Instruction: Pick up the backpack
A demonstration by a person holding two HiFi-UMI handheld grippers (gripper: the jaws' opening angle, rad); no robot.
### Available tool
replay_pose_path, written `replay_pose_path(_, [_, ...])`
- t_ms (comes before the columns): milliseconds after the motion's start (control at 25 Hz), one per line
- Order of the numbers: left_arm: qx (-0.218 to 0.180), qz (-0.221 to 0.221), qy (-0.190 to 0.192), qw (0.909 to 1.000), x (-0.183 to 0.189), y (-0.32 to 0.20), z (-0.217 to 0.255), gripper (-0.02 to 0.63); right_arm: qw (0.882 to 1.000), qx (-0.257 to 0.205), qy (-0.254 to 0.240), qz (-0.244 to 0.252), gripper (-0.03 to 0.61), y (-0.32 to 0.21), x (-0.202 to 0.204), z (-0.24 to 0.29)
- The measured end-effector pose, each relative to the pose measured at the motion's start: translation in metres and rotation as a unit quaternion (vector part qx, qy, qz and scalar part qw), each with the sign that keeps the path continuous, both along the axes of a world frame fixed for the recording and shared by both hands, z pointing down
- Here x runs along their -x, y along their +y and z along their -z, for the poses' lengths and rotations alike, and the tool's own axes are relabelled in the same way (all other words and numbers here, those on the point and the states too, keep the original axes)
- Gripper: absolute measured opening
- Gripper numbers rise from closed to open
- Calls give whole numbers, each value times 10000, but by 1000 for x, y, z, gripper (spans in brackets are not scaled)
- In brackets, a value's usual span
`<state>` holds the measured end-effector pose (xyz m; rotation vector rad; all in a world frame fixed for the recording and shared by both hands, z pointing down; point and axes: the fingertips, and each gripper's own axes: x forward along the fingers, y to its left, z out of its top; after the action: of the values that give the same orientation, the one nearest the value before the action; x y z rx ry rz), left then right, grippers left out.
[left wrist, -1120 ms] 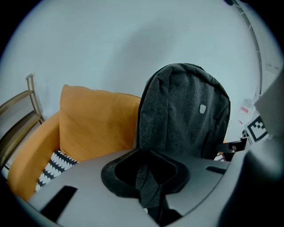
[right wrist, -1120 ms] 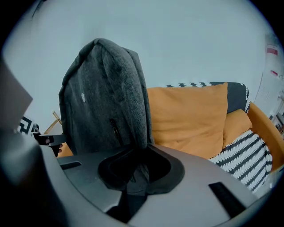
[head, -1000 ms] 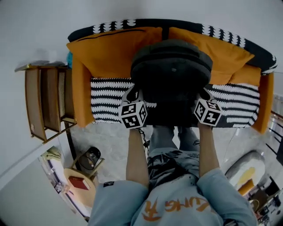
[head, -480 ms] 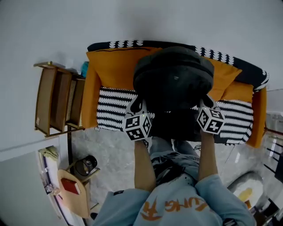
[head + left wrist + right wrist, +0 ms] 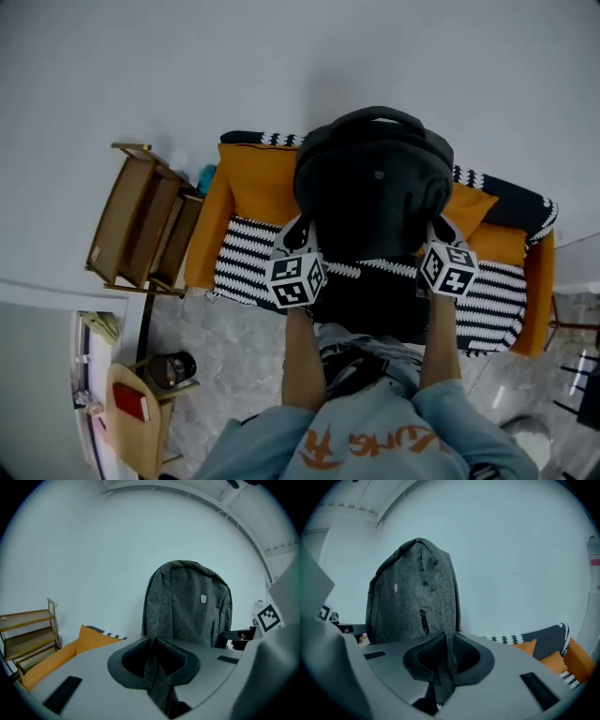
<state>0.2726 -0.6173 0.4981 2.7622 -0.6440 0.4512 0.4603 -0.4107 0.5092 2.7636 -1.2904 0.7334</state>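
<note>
Left claw (image 5: 153,662) and right claw (image 5: 444,660) pinch backpack (image 5: 375,187) (grey fabric).

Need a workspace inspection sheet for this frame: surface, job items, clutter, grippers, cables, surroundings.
Surface: sofa with a black-and-white striped cover and orange cushions.
Job's things: dark grey backpack, upright, held in front of the sofa's back; whether its bottom clears the seat cannot be told.
Clutter: red book on a small table at lower left.
Grippers: left gripper shut on a fold of backpack fabric at its left side; right gripper shut on a fold at its right side.
Cables: nothing seen.
Surroundings: wooden shelf left of the sofa; pale wall behind; light stone floor.
</note>
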Motion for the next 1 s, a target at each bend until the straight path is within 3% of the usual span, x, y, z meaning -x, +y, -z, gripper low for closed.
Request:
replay_pose_path(240, [-348,162,427,9983,-1,2,52,60,9954,-7,892,352,35,-7,-9,65])
replay_pose_path(520, [-798,306,874,9925,-1,8,115,58,9823,-275,1721,684,35,-6,-11,137])
replay_pose_path(760, [-1227,391,1149,9850,5,23,148,57,9756,-579,1929,877,35,4,-9,164])
replay_pose_path(1000, [-1232,519,1214,9836,13,36,152,54,9733,-684,1937,1022,35,11,-7,171])
